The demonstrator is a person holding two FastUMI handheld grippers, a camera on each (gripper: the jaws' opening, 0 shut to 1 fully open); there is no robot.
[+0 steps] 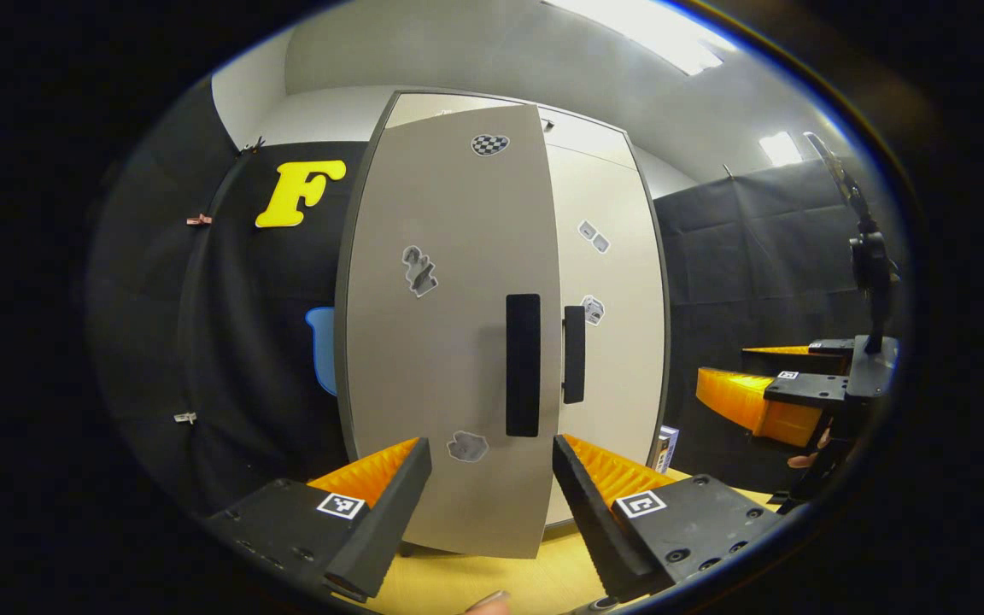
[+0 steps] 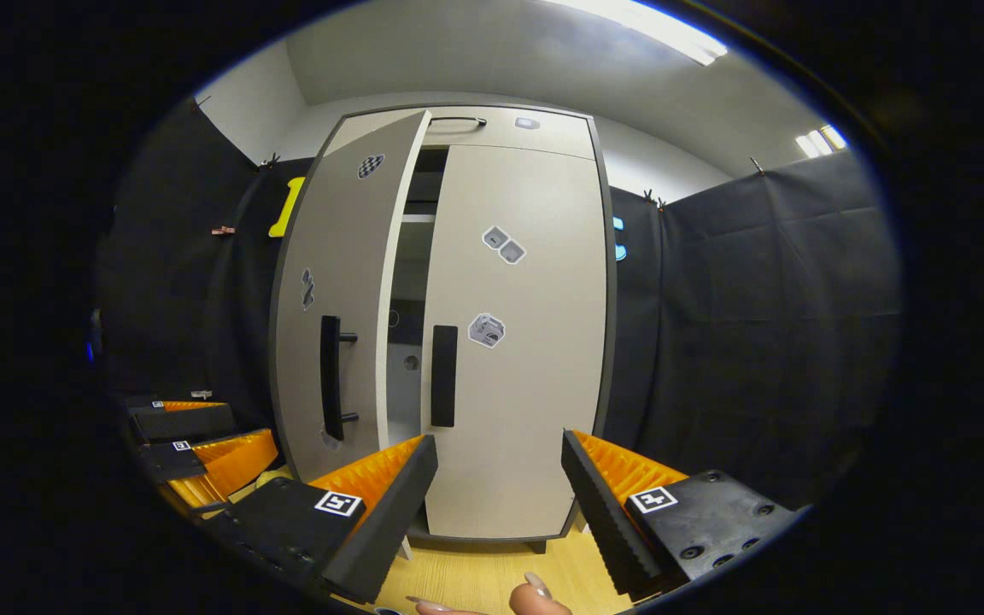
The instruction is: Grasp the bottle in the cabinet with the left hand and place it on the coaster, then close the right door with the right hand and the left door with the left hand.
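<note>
One door, the left door (image 2: 334, 316), stands ajar ahead of the left gripper (image 1: 492, 495), whose fingers are spread and empty; the right door (image 2: 513, 342) looks shut. The right gripper (image 2: 499, 495) is spread too. A glancing push could bounce the door back. Through the gap the cabinet (image 2: 407, 282) looks bare; bottle and coaster aren't visible.
</note>
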